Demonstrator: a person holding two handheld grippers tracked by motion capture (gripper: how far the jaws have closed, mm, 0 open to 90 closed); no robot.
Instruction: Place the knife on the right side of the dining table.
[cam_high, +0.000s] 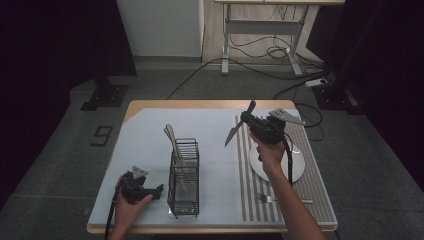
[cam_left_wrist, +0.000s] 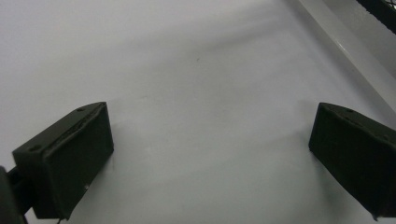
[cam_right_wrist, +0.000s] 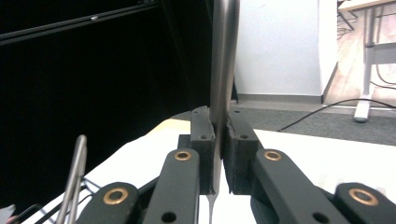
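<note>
Steel cutlery is being moved from the striped mat into the wire caddy (cam_high: 183, 177), so it is judged. A knife (cam_high: 235, 132) is clamped between the closed jaws of the right gripper (cam_high: 248, 120), raised above the table with its blade slanting toward seven o'clock; the flat metal is seen pinched in the right gripper view (cam_right_wrist: 219, 93). The caddy stands at about eight o'clock from the knife, with one utensil (cam_high: 175, 145) already leaning inside. A fork (cam_high: 270, 199) and a plate (cam_high: 300, 162) are left on the mat. The left gripper (cam_high: 150, 192) is rested wide open and empty beside the caddy. Next, the knife should be carried over and lowered in.
</note>
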